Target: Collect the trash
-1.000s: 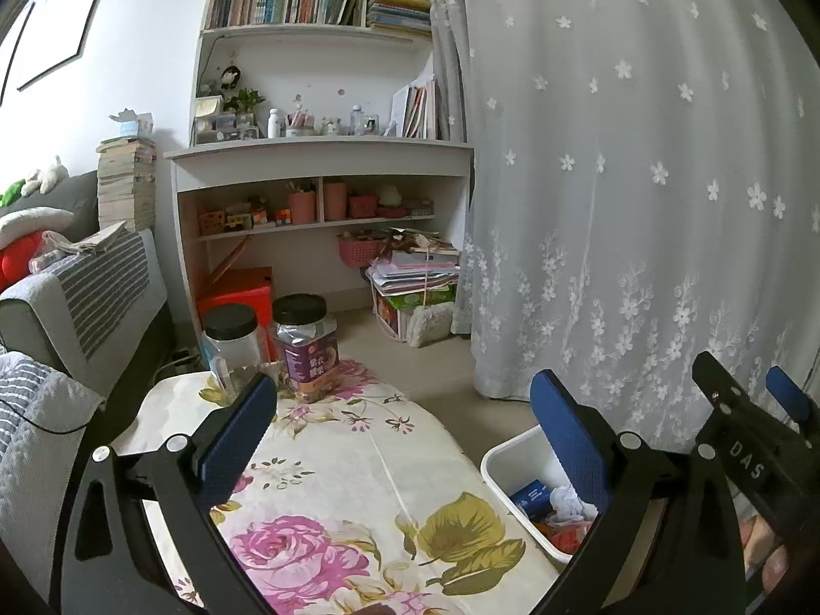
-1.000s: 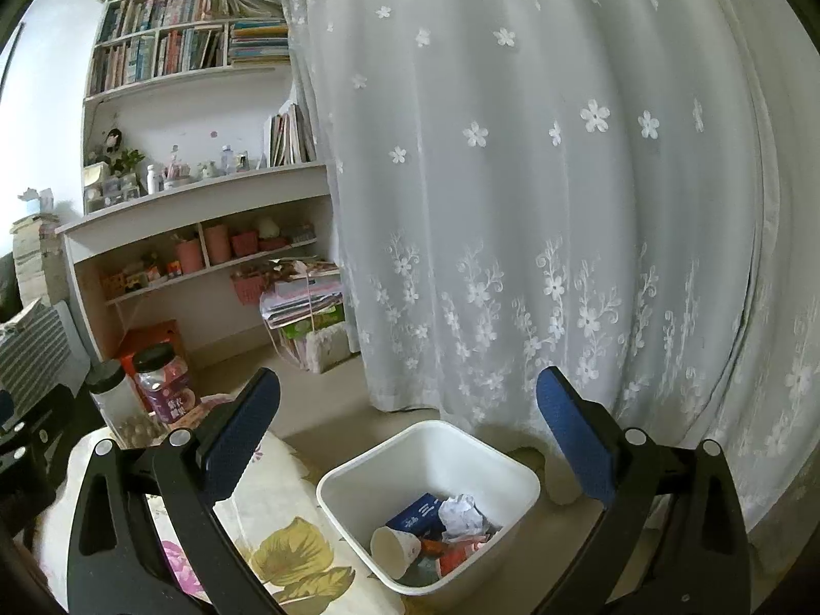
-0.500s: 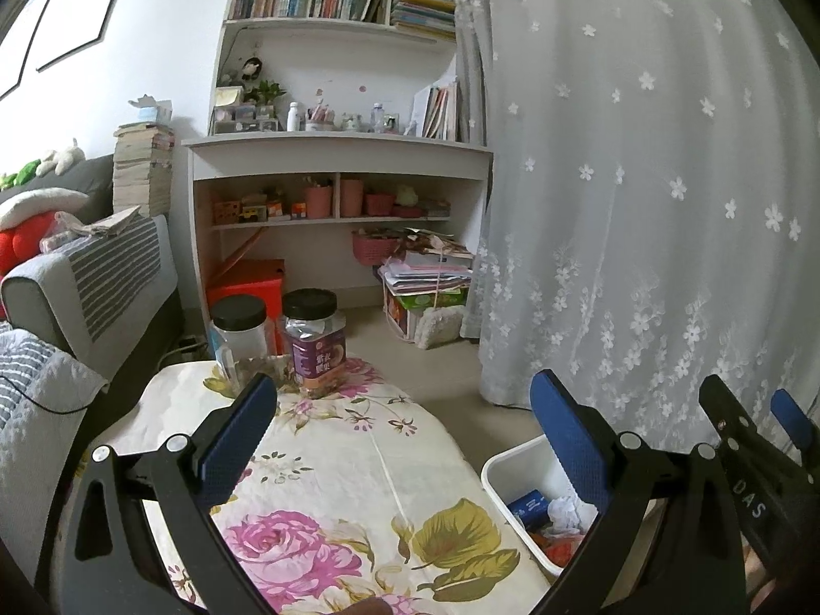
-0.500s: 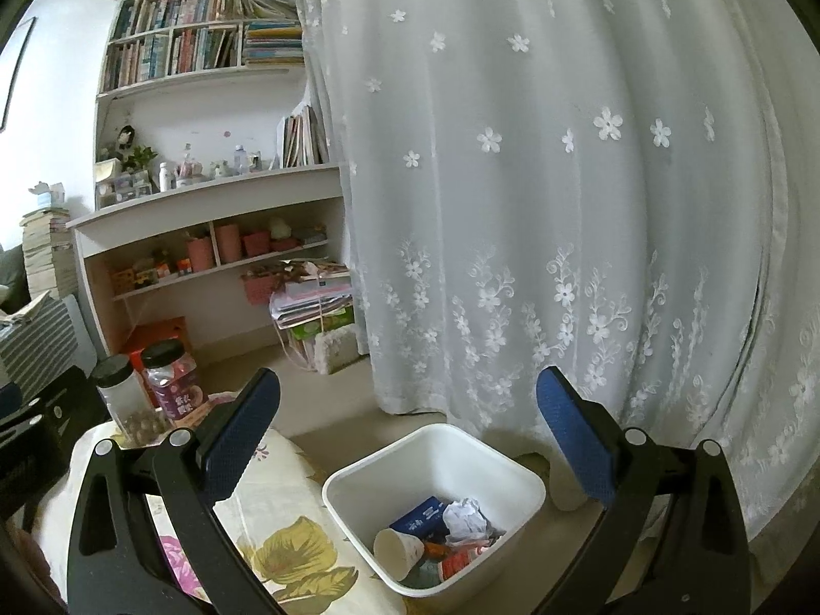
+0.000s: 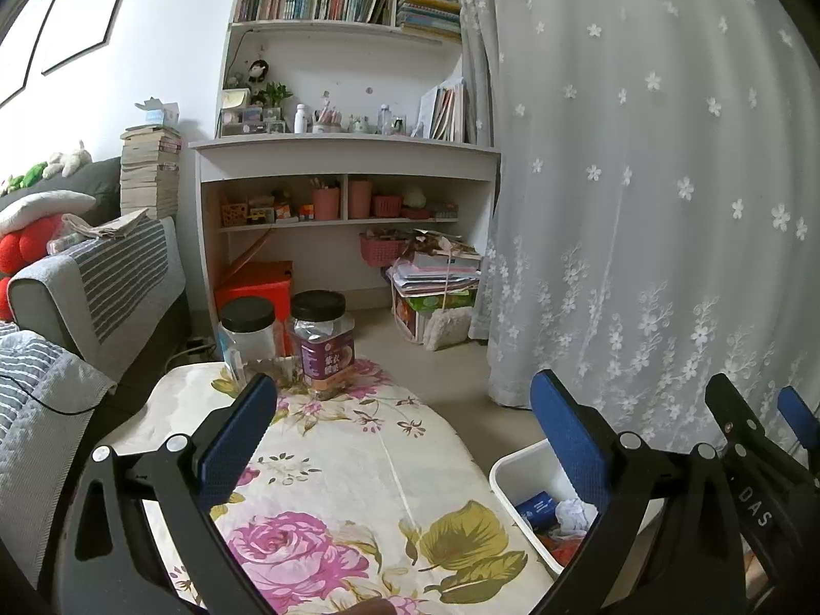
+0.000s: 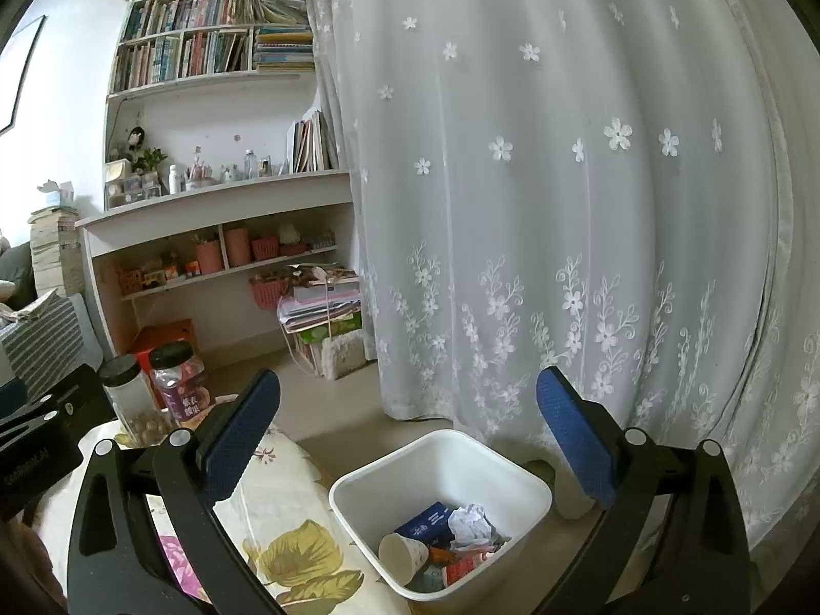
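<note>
While both pairs of jaws stood wide apart and held nothing, the left gripper (image 5: 405,415) hung above the flowered cloth surface (image 5: 359,471) and the right gripper (image 6: 407,410) hung over the floor beside it, above the square white plastic waste bin (image 6: 528,476). Over the last second both views had risen and levelled a little: more of the bookshelf showed, and the bin sat lower in the right view, which I read as the grippers being lifted back from the bin after a drop.

The trash lay inside the bin, which stood on the floor against the near right edge of the surface, in front of the white lace curtain (image 6: 564,205). A white paper cup (image 6: 405,551) lay on its side there, its long axis roughly level, its open mouth turned toward the camera and slightly left. A dark blue carton (image 6: 428,520) leaned behind it, its long axis running up and to the right, with a crumpled white paper ball (image 6: 469,523) beside it and red and orange wrappers (image 6: 461,566) underneath.

No loose trash showed on the visible part of the cloth. Two black-lidded clear plastic jars (image 5: 287,338) stood upright at its far end, touching or nearly so. I judged the collecting to be near its end, or finished.
</note>
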A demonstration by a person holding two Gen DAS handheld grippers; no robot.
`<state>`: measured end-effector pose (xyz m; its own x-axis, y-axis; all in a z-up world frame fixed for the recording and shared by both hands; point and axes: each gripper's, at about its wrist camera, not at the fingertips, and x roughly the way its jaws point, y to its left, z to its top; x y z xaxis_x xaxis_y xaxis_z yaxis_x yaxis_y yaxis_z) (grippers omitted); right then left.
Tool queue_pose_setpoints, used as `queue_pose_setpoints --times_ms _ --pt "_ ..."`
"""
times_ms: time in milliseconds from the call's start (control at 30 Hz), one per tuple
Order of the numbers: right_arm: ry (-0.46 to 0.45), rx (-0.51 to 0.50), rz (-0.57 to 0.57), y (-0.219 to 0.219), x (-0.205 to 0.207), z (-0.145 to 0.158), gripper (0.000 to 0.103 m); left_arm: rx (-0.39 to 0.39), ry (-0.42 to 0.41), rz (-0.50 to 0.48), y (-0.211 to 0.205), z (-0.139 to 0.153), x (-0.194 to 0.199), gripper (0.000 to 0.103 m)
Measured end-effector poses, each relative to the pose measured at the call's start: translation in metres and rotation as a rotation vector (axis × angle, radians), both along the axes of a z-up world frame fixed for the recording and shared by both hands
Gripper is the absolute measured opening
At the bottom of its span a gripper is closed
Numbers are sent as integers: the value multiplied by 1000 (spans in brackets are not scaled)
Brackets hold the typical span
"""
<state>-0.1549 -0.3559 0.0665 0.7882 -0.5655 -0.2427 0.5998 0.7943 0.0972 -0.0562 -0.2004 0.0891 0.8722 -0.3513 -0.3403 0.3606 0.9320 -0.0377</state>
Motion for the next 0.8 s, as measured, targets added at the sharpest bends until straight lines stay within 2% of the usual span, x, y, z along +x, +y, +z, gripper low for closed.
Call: queue_pose_setpoints --times_ms 800 --pt "10 13 17 -2 6 -2 96 3 15 8 -1 -7 4 96"
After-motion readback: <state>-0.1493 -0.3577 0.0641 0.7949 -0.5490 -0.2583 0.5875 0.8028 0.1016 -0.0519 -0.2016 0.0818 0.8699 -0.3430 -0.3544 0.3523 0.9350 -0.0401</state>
